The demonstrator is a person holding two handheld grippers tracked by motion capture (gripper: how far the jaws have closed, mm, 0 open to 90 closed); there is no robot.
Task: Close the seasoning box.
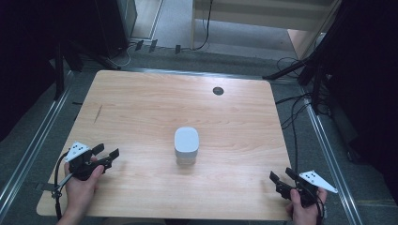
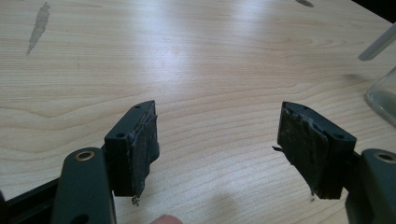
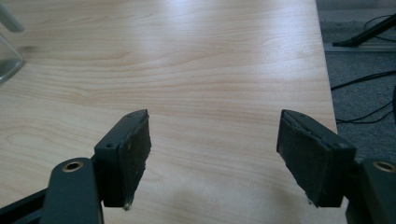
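Observation:
A clear container with a pale grey lid (image 1: pixel 186 145) stands upright in the middle of the wooden table (image 1: pixel 141 103). Its glassy wall shows at the right edge of the left gripper view (image 2: pixel 384 95) and at the left edge of the right gripper view (image 3: pixel 7 63). My left gripper (image 1: pixel 106 153) rests near the table's front left, held in a hand, open, nothing between its jaws (image 2: pixel 217 140). At the front right corner my right gripper (image 1: pixel 280 174) is held open and empty too (image 3: pixel 212 149). Both are well apart from the container.
A small dark round grommet (image 1: pixel 218 91) sits near the table's far edge. A dark streak (image 1: pixel 97 114) marks the wood at the left. Cables (image 1: pixel 295 112) and stand legs lie on the grey floor to the right; metal rails run along both sides.

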